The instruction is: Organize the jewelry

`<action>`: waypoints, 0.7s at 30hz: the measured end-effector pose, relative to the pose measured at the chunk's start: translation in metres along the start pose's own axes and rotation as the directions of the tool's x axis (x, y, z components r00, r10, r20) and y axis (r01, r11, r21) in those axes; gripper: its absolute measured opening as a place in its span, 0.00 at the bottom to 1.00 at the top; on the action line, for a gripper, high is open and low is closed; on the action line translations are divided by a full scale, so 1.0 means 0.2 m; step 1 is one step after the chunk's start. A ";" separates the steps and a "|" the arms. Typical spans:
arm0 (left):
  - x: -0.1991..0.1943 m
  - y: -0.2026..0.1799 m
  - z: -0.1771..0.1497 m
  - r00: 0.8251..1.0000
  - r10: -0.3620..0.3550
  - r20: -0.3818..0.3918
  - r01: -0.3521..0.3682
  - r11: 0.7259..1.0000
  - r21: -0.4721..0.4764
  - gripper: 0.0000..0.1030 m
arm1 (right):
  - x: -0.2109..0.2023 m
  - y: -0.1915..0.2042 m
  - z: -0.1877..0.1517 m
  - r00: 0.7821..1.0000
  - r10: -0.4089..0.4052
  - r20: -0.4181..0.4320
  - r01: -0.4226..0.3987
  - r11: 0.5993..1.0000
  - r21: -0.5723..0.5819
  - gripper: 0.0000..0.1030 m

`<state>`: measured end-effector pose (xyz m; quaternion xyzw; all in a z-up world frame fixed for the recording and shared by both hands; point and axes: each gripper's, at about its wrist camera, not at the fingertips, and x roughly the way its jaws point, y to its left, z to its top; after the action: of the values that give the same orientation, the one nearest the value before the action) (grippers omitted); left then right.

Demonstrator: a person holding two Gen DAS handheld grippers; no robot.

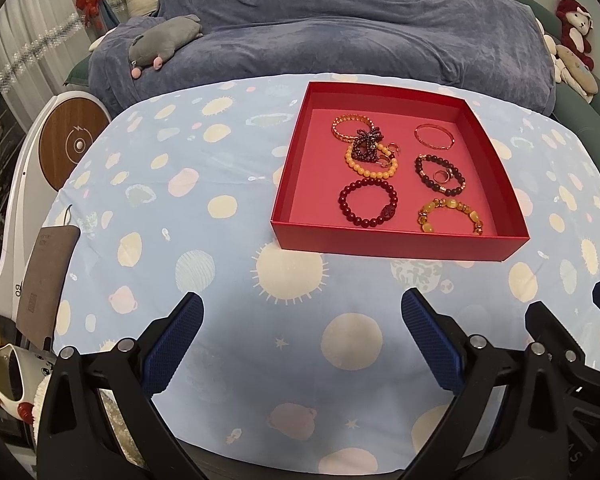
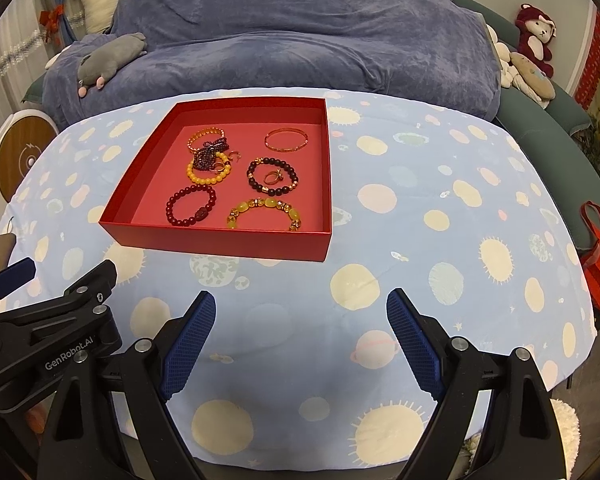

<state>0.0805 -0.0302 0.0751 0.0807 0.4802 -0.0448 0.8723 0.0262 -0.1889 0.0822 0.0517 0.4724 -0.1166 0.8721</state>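
1. Jewelry lying inside a shallow red box [image 1: 396,246] on the tabletop [image 1: 204,264], which is wearing a pale blue cloth printed with planets and suns. The box is sitting toward the far edge, roughly mid-width.
2. Far-left corner of the box: a gold link bracelet [image 1: 350,125], a dark purple beaded tangle [image 1: 366,145] lying over it, and an orange bead bracelet [image 1: 370,165] under the tangle's near side. Small gold rings are sitting beside the tangle; their number is too small to tell.
3. Far-right corner: a thin rose-gold bangle [image 1: 435,136] lying flat, apart from the rest.
4. Middle right: a dark bead bracelet [image 1: 440,176] ringing a small gold ring [image 1: 444,176].
5. Near edge of the box: a dark red bead bracelet [image 1: 367,205] on the left, a yellow amber bracelet [image 1: 451,216] on the right, the 2 lying apart.
6. Left gripper [image 1: 302,312] hovering over the near edge of the tabletop, jaws spread wide, nothing between the blue pads, well short of the box.
7. Right gripper [image 2: 301,308] hovering likewise beside it, jaws spread wide and holding nothing.
8. Beyond the far edge: a sofa under a blue-grey blanket [image 1: 340,36], a grey plush toy [image 1: 164,40] lying on it at left, and a red plush toy [image 1: 576,28] at right.
9. Red bag [image 2: 598,256] standing off the right edge of the tabletop in the right wrist view.
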 end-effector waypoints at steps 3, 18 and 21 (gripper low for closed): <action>0.00 0.00 0.00 1.000 0.014 0.006 -0.014 1.000 0.004 0.92 | 0.00 0.00 0.00 1.000 0.001 0.000 -0.001 1.000 0.000 0.81; 0.02 0.00 -0.01 1.000 0.020 -0.003 -0.020 1.000 0.006 0.92 | 0.01 0.00 0.00 1.000 0.004 -0.004 -0.004 1.000 0.003 0.81; 0.02 0.00 -0.01 1.000 0.019 -0.005 -0.019 1.000 0.005 0.92 | 0.01 0.00 0.01 1.000 0.003 -0.005 -0.003 1.000 0.003 0.81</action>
<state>0.0810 -0.0305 0.0701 0.0875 0.4816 -0.0374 0.8712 0.0285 -0.1902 0.0804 0.0539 0.4743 -0.1159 0.8710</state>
